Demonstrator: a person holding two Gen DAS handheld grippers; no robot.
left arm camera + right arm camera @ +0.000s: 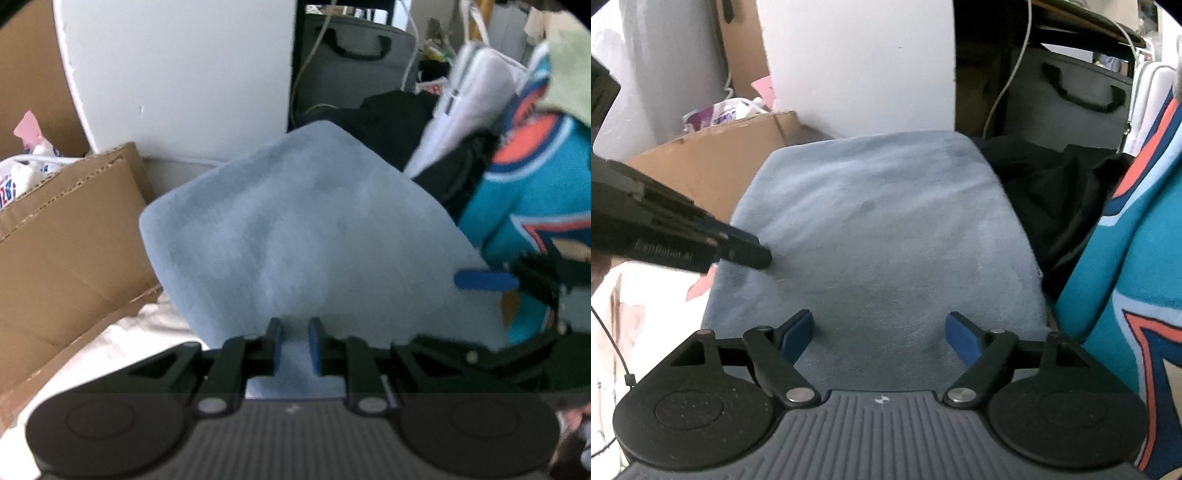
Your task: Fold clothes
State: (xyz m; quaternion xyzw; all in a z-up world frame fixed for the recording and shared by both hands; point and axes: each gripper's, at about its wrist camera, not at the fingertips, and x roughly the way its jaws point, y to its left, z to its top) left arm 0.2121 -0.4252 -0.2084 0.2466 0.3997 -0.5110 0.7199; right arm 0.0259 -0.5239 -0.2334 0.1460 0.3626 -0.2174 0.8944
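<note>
The light blue cloth (882, 236) is lying folded into a rough rectangle, with the cardboard box (70, 236) to its left and a heap of dark clothing (1052, 192) and a teal jersey (1126, 258) crowding its right edge. The left gripper (295, 345) is pinching the near edge of the cloth, its blue pads nearly together with fabric bunched between them. The right gripper (879, 332) is hovering over the near part of the cloth with its fingers (798, 334) spread wide apart and nothing held.

The chief risk, as I judge it, is that only one hand is gripping: if the left one is pulling or lifting while the right is gripping nothing, the cloth is likely to skew or unfold on the free side. The left pinch is also sitting close to the hem, so the fabric could be slipping out. A wide sweep to the right could be snagging the jersey or dragging the dark clothing onto the cloth
</note>
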